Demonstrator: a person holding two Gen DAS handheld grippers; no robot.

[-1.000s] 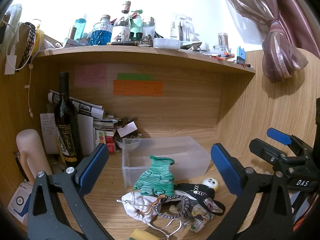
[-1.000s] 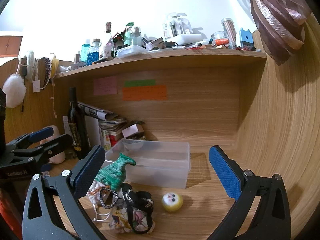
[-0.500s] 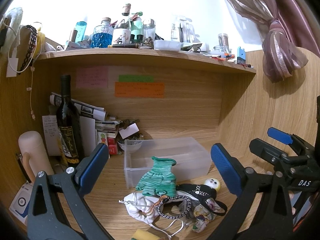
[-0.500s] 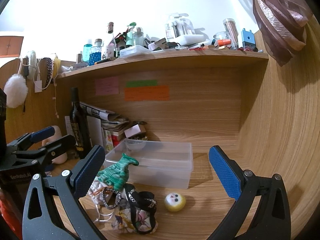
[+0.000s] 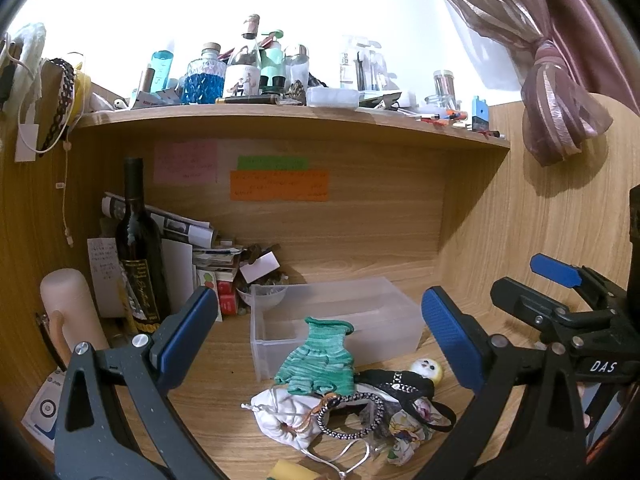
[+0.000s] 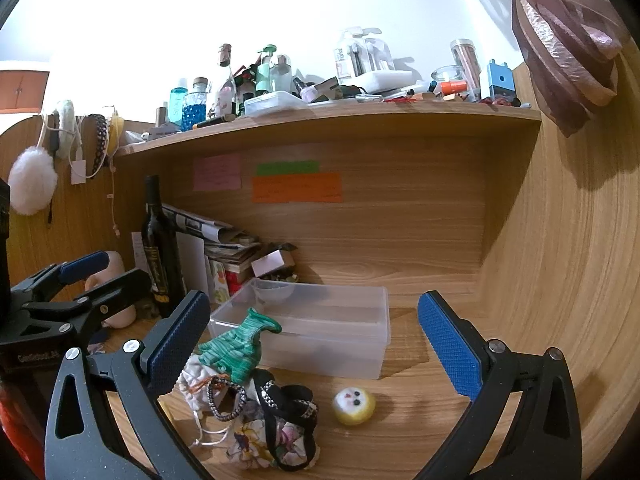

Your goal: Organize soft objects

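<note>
A pile of soft things lies on the wooden desk in front of a clear plastic bin [image 5: 400,320] [image 6: 372,344]. A green knitted glove [image 5: 318,360] [image 6: 236,346] leans on the bin's front wall. Below it lie a white drawstring pouch [image 5: 280,416] [image 6: 192,384], a black-and-white hair tie [image 5: 348,416], a black strap item [image 5: 396,380] [image 6: 288,400], a floral cloth [image 5: 408,428] [image 6: 256,444] and a small yellow plush ball [image 5: 428,368] [image 6: 354,404]. My left gripper [image 5: 320,336] is open and empty above the pile. My right gripper [image 6: 314,340] is open and empty, to its right.
A dark wine bottle [image 5: 138,256] [image 6: 160,248], stacked papers [image 5: 180,224], small boxes and a glass bowl [image 5: 266,298] crowd the back left. A pale cylinder [image 5: 68,316] stands at the left. A cluttered shelf [image 5: 280,114] overhangs. Wooden walls close the right side.
Both grippers have drifted slightly; the pile sits a little further right in each view. Nothing was taken hold of and both stay open.
</note>
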